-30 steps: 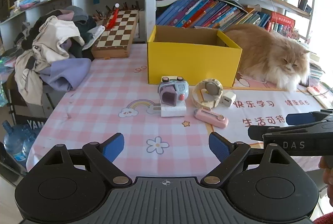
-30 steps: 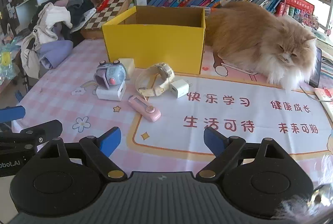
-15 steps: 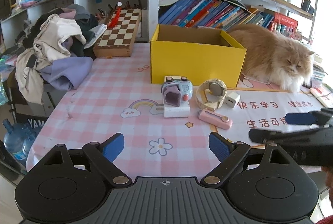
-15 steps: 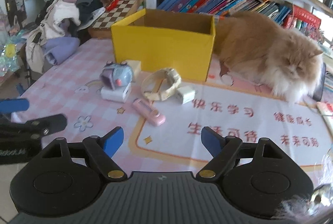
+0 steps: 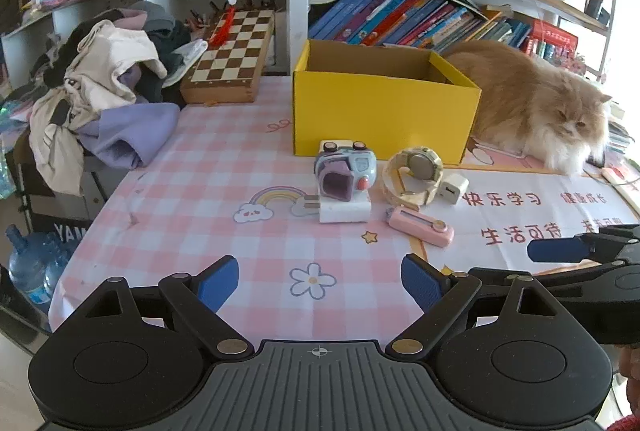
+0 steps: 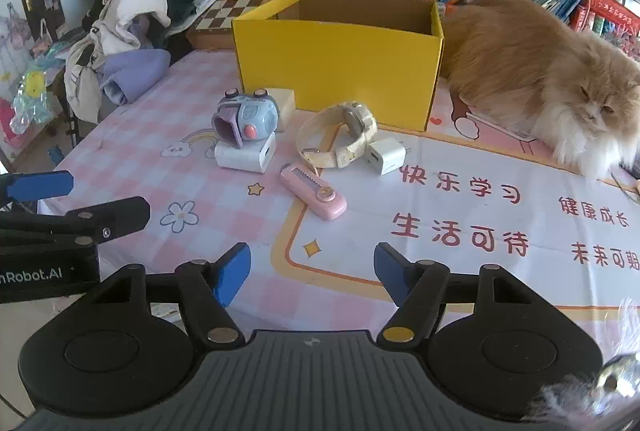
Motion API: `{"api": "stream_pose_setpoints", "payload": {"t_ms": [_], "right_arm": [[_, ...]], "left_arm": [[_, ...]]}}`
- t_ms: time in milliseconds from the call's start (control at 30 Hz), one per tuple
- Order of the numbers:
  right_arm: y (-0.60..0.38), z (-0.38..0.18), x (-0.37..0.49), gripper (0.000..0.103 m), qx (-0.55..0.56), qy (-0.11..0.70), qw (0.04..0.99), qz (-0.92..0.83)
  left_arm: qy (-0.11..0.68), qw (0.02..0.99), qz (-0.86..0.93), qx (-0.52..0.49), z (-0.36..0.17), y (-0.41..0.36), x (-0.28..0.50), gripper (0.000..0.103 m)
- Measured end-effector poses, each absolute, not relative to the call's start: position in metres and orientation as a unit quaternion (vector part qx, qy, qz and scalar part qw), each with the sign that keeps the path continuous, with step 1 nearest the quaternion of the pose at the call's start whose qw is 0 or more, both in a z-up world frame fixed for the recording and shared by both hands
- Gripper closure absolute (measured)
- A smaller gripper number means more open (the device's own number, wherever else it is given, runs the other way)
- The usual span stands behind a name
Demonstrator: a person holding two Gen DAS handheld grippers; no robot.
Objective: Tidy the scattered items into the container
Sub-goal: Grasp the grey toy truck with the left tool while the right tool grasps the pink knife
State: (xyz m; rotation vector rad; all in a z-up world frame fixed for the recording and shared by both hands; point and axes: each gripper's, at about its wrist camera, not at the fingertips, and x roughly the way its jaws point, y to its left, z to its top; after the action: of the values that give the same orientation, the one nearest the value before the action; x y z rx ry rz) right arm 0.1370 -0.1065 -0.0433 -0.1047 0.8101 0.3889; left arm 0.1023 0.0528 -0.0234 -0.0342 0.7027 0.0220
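Note:
An open yellow box (image 5: 384, 111) (image 6: 340, 67) stands at the back of the table. In front of it lie a blue-purple toy camera (image 5: 345, 171) (image 6: 245, 121) resting on a white charger block (image 5: 344, 210) (image 6: 245, 155), a cream wristwatch (image 5: 414, 173) (image 6: 340, 139), a small white plug (image 5: 454, 187) (image 6: 386, 155) and a pink flat gadget (image 5: 420, 226) (image 6: 313, 191). My left gripper (image 5: 320, 281) hangs open over the near table edge, short of the items. My right gripper (image 6: 312, 271) is open too, nothing between its fingers.
A fluffy orange cat (image 5: 536, 111) (image 6: 532, 71) lies right of the box. A heap of clothes (image 5: 100, 91) and a chessboard (image 5: 232, 59) sit at the back left. Bookshelves line the rear. Water bottles (image 5: 28, 263) stand below the left table edge.
Both grippers have moved forward toward the items, which look larger and nearer now. Jaws stay open; nothing on the table has shifted.

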Motion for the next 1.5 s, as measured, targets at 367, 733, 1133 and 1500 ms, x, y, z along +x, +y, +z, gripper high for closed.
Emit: {"api": "stream_pose_setpoints", "payload": {"t_ms": [367,733,1133,1500], "right_arm": [[-0.102,-0.047,0.157,0.038,-0.057,0.402,0.892,0.199],[-0.098,-0.058,0.183,0.05,-0.068,0.417,0.882,0.211],[-0.089,-0.068,0.21,0.057,-0.087,0.433,0.865,0.236],[-0.085,-0.077,0.232,0.06,-0.103,0.446,0.853,0.252]], "left_arm": [[0.349,0.937,0.017,-0.022,-0.027,0.055,0.118,0.013],[0.356,0.934,0.018,-0.03,-0.034,0.055,0.137,0.013],[0.363,0.931,0.016,-0.036,-0.041,0.051,0.162,0.014],[0.367,0.929,0.018,-0.044,-0.047,0.048,0.19,0.014]]}}
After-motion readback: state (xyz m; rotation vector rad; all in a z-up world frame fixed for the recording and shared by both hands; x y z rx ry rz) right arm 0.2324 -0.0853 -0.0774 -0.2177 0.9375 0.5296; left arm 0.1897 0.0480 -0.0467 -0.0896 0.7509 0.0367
